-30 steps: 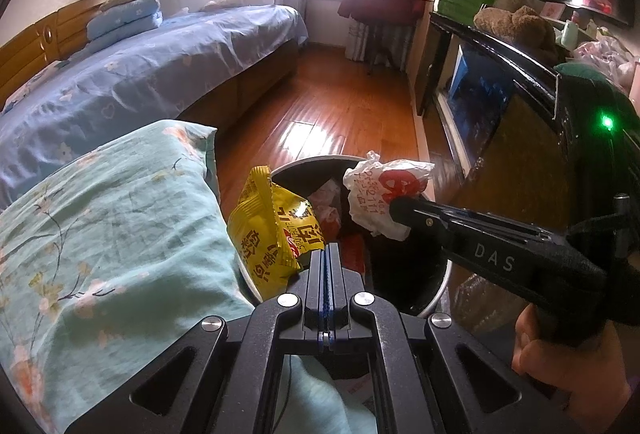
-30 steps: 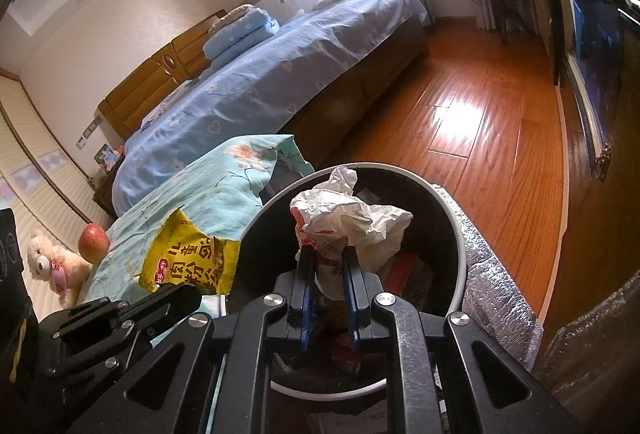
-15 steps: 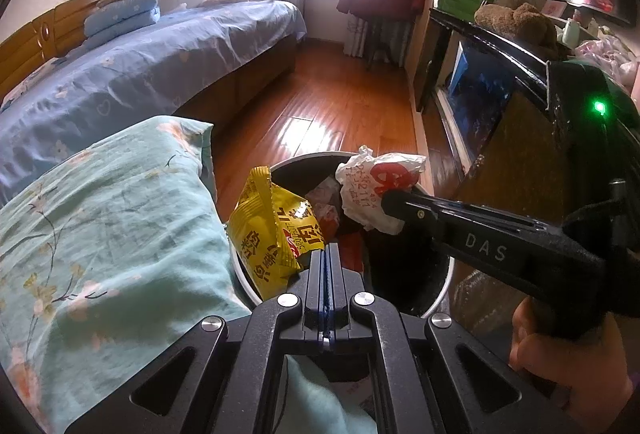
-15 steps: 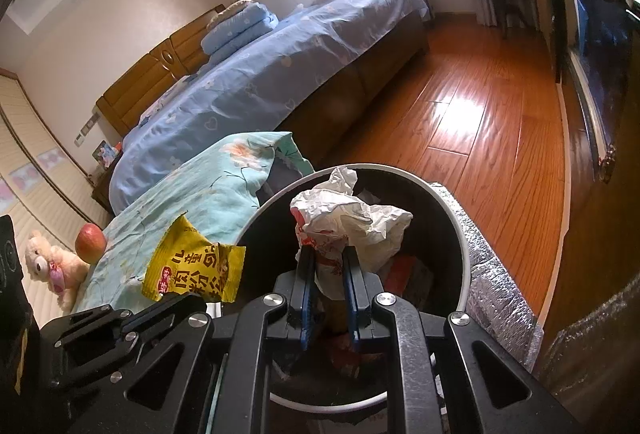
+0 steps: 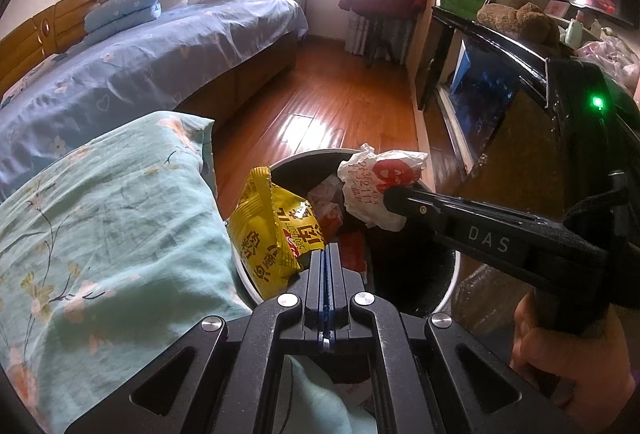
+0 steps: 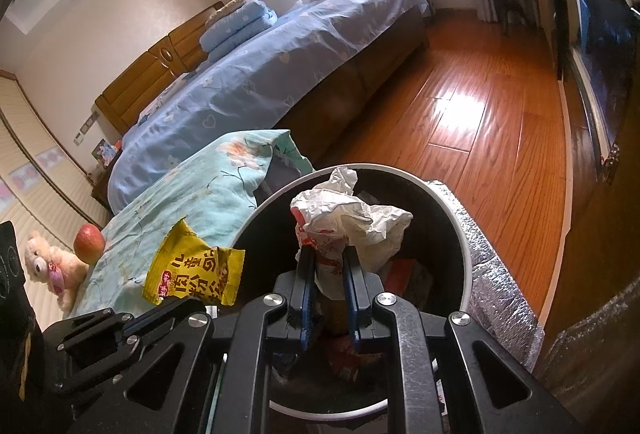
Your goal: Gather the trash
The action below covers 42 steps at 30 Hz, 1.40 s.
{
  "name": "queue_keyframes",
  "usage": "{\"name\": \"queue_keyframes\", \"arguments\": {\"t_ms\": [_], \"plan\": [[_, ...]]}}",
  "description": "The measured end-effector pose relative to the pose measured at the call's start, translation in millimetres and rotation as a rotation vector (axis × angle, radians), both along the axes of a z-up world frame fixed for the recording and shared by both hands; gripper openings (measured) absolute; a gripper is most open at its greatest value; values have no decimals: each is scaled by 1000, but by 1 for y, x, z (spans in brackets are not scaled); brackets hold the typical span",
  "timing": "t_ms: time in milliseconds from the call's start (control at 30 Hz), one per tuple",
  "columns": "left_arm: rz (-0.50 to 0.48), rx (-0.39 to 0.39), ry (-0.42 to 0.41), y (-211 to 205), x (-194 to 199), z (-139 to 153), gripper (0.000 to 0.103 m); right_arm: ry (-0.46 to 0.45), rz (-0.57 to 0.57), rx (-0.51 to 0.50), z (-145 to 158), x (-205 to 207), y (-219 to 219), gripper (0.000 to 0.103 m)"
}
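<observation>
Red trash (image 6: 404,272) half-hidden in bin (image 6: 460,218)

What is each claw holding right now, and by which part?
Left claw: yellow snack packet, pinched by its lower edge. Right claw: crumpled white wrapper, gripped at its bottom end, above the bin.

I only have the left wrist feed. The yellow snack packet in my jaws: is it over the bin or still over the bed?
Observer: From the right wrist view, the yellow foil snack packet hangs by the round black trash bin's white rim, mostly over the floral teal bedding.
Operator: Anything left on that bedding?
Observer: A red apple lies on it, further back.
Operator: Anything next to it?
Observer: A small cream teddy bear sits beside the apple.
Operator: Right jaws closed flat?
Observer: No. The right gripper has a gap between its jaws, pinching the crumpled white paper wrapper over the bin.
</observation>
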<state>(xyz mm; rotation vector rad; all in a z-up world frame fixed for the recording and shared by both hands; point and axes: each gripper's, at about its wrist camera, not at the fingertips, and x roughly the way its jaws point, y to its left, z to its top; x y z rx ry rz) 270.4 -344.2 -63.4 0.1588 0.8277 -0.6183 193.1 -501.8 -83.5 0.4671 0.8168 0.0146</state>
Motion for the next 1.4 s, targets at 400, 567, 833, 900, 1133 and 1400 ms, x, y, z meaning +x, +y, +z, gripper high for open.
{"name": "queue_keyframes", "arguments": {"t_ms": [400, 567, 833, 900, 1133, 1400], "plan": [[-11, 0, 15, 2, 3, 1, 3, 12, -7, 12, -3, 1, -2, 20], [5, 7, 4, 9, -3, 5, 27, 0, -23, 30, 1, -4, -5, 43], [108, -19, -30, 51, -25, 14, 44, -51, -38, 24, 18, -20, 3, 57], [138, -35, -36, 62, -31, 17, 45, -62, -32, 17, 22, -23, 9, 61], [251, -73, -89, 108, -72, 27, 52, -123, 6, -22, 33, -51, 49, 78], [346, -64, -128, 151, -115, 30, 53, -152, 72, -71, 35, -66, 92, 87]]}}
